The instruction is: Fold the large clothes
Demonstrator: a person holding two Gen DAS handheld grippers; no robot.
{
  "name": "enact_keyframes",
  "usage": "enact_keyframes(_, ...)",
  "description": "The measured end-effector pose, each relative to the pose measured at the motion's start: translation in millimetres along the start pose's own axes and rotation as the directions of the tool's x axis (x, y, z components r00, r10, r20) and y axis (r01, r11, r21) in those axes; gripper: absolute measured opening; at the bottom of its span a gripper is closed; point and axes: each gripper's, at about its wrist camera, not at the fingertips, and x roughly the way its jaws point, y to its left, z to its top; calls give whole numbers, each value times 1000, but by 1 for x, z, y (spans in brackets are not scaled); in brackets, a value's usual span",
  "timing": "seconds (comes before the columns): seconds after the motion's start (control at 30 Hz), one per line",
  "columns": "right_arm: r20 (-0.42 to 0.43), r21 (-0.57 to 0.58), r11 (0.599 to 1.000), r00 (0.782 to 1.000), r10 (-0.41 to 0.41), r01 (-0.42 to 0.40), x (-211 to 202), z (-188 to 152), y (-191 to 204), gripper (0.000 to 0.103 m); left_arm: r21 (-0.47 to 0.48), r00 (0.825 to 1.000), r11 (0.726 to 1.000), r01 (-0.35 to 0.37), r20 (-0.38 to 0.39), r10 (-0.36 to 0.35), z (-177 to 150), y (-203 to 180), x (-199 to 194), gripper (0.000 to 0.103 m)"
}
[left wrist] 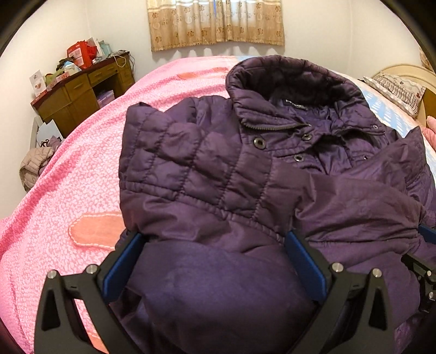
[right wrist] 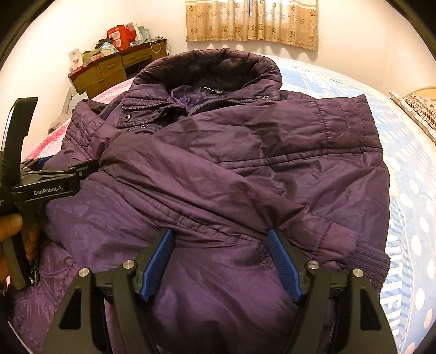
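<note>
A dark purple quilted jacket (left wrist: 218, 163) lies face up on the bed, collar toward the curtained window (left wrist: 215, 21), with both sleeves folded across its front. On the jacket's left the bed shows a pink bedspread (left wrist: 68, 177); on its right, a blue dotted cover (right wrist: 408, 168).

The left claw (left wrist: 215, 261) has its 2 blue-padded fingers (left wrist: 122, 266) spread wide apart, straddling a puffed bulge of the jacket's lower part without pinching it. The right claw (right wrist: 220, 261) is likewise spread, its blue pads (right wrist: 158, 264) on either side of the lower front, just below the folded right sleeve whose ribbed cuff (right wrist: 368, 261) lies beside it.

In the right wrist view the left gripper appears side-on at the left edge, held by a hand (right wrist: 12, 226). A cluttered wooden desk (left wrist: 81, 89) stands against the far wall, and a patterned pillow (left wrist: 397, 89) lies at the bed's right end.
</note>
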Motion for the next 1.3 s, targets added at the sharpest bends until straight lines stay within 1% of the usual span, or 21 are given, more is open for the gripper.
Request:
enact_keyframes(0.6, -7, -7, 1000, 1000, -11, 11, 2, 1, 2, 73, -6, 1000, 1000, 9, -9, -9, 1, 0, 4, 103)
enact_keyframes(0.87, -12, -23, 999, 999, -34, 34, 3, 1, 5, 73, 0, 1000, 1000, 2, -12, -2, 1, 0, 6, 103)
enact_keyframes(1.3, -6, -23, 999, 999, -38, 38, 2, 1, 6, 73, -5, 1000, 1000, 10, -10, -11, 0, 1, 6, 103)
